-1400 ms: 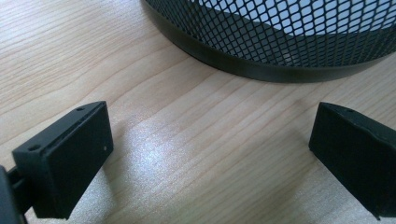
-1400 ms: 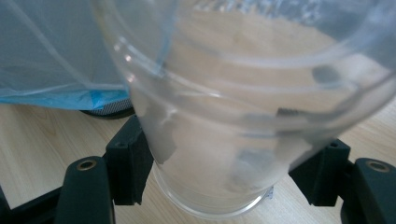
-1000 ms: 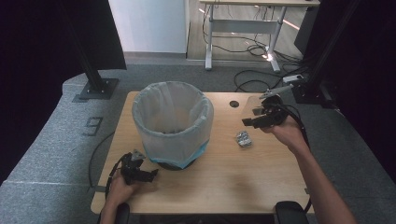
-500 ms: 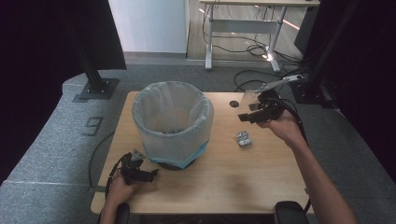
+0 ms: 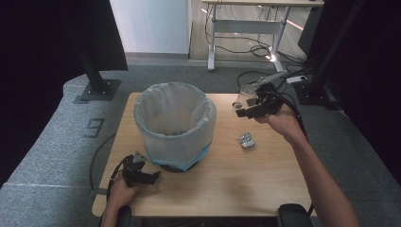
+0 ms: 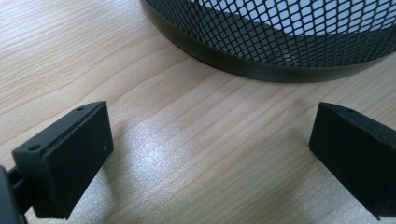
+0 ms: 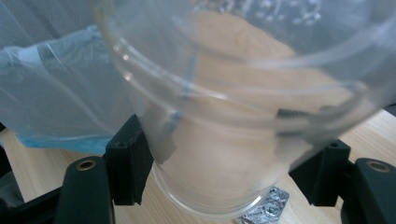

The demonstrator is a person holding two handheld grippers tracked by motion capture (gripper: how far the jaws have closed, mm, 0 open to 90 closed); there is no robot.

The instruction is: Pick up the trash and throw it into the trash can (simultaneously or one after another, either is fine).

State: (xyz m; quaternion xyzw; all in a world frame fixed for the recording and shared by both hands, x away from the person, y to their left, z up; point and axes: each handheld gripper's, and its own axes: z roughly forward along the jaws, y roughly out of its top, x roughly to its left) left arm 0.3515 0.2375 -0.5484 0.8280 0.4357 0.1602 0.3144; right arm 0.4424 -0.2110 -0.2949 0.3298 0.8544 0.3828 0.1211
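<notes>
right gripper [image 5: 247,109] is up off the table [image 5: 227,179] at about two o'clock from the bin [image 5: 175,125], its jaws clenched on a clear plastic cup [image 5: 246,97]. in the right gripper view the cup [image 7: 243,107] sits squarely between the two black pads [image 7: 128,161], one pressing each side, with the bin's pale liner [image 7: 51,93] off at nine o'clock behind it. a crumpled foil wrapper [image 5: 247,140] lies flat on the wood at about six o'clock from the cup, apart from it. down at seven o'clock from the bin, the left gripper [image 5: 150,177] rests low on the table, jaws released and standing wide with bare wood between them; its own view shows the bin's black mesh base [image 6: 280,42] just ahead at twelve o'clock, not touched.
</notes>
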